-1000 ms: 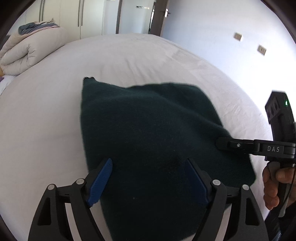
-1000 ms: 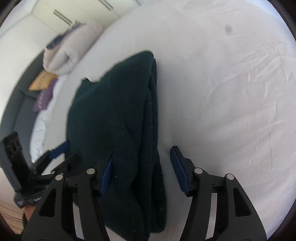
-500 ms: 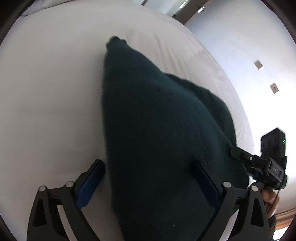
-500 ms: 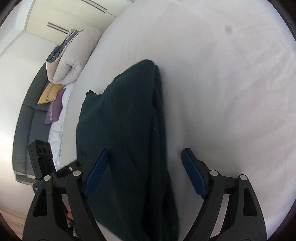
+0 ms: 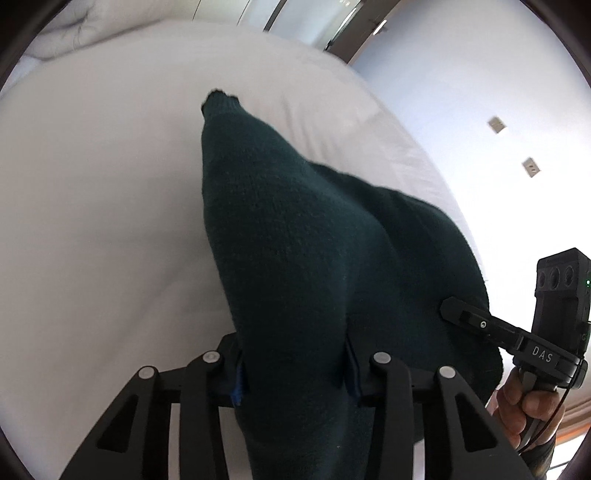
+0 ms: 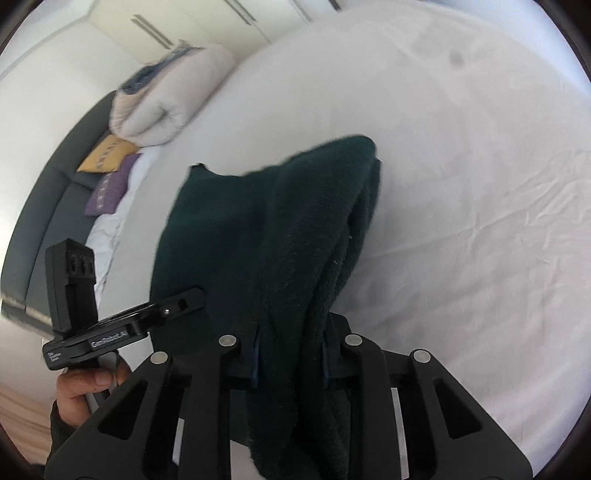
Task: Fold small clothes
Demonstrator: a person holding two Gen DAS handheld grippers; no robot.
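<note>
A dark green knitted garment [image 5: 295, 258] lies folded on a white bed [image 5: 92, 221], its near edge lifted. My left gripper [image 5: 295, 373] has its jaws closing, and its blue pads press the garment's near left corner. My right gripper [image 6: 290, 354] has its jaws closing too, and they pinch the thick layered edge of the same garment [image 6: 280, 229] on the right. Each view shows the other gripper at its side: the right one [image 5: 480, 325] held by a hand, the left one [image 6: 147, 314] likewise. The cloth's far end still rests on the sheet.
A rolled beige duvet [image 6: 162, 103] lies at the head of the bed beside a yellow cushion [image 6: 107, 155] and a purple cushion [image 6: 110, 188]. A grey headboard [image 6: 48, 192] runs behind them. Wardrobe doors [image 6: 192, 26] and a wall with sockets [image 5: 495, 123] border the bed.
Both grippers went from wide open around the garment's near edge to closed on it. The cloth's near edge has risen and bunched into ridges between the jaws.
</note>
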